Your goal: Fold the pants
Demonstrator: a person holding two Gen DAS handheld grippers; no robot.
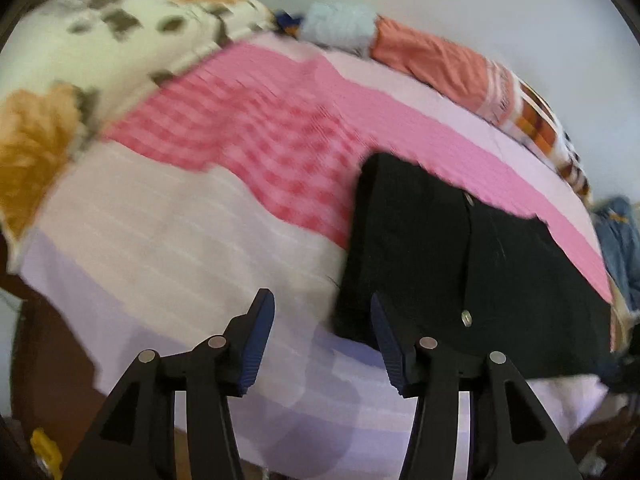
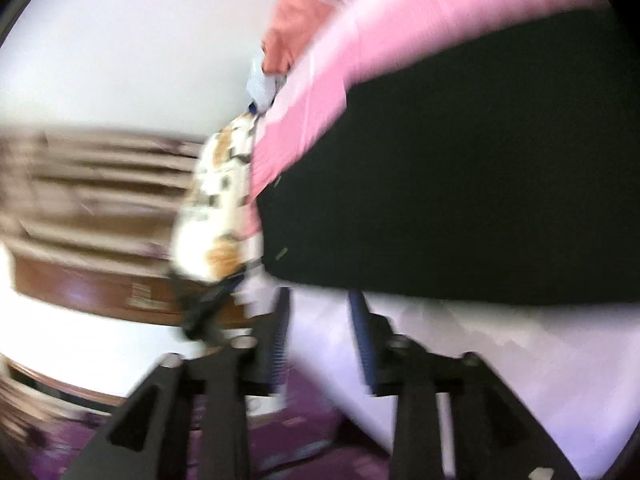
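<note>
Black pants (image 1: 460, 256) lie flat on the pink and lilac bedspread (image 1: 168, 240), with two metal buttons showing. My left gripper (image 1: 322, 304) is open and empty, just in front of the pants' near left edge. In the right wrist view, which is blurred, the pants (image 2: 460, 172) fill the upper right. My right gripper (image 2: 320, 304) is open and empty, just below their near edge over the lilac spread (image 2: 500, 344).
A floral pillow (image 1: 120, 36) lies at the bed's far left. An orange cloth (image 1: 436, 60), a pale blue bundle (image 1: 340, 28) and a checked cloth (image 1: 544, 128) lie along the far edge by the wall. Jeans (image 1: 620, 240) hang at the right. Brown wooden furniture (image 2: 100, 216) stands left.
</note>
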